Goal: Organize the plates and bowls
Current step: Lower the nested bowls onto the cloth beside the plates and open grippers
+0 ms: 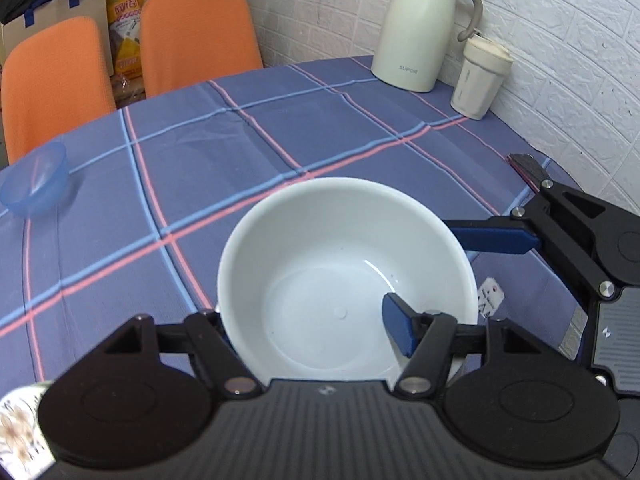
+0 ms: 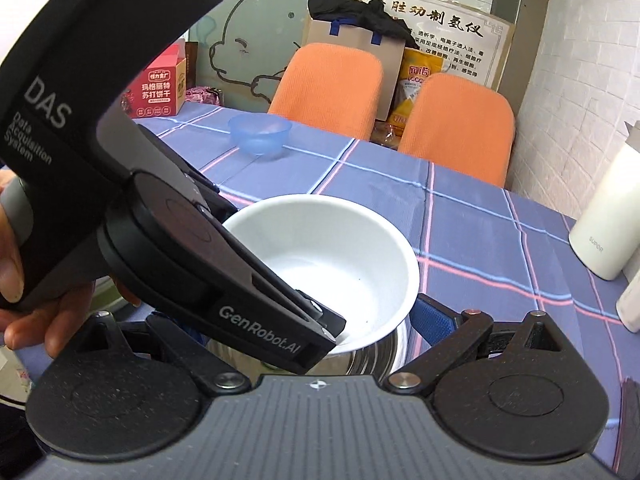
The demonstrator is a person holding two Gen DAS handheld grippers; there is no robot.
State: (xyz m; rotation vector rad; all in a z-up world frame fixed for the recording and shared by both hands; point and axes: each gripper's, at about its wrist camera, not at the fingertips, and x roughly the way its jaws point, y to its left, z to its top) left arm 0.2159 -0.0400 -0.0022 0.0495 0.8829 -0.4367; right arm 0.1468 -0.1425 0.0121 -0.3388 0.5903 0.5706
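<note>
A white bowl (image 1: 320,272) sits low in the left wrist view, resting in a steel bowl (image 2: 360,360) that shows under it in the right wrist view. My left gripper (image 1: 304,324) is open wide. Its right blue pad (image 1: 396,328) is inside the white bowl, and its left finger is hidden behind the bowl's near-left wall. My right gripper (image 2: 304,320) is open around both bowls. Its right blue pad (image 2: 432,316) is beside the steel rim, and its left finger is hidden by the left gripper's body (image 2: 160,220). A small blue bowl (image 1: 36,184) stands at the table's far left.
A checked blue tablecloth (image 1: 280,140) covers the table. A white thermos jug (image 1: 420,28) and a white cup (image 1: 480,76) stand by the brick wall at the back right. Two orange chairs (image 1: 192,32) are behind the table. A red box (image 2: 160,88) lies at the far left.
</note>
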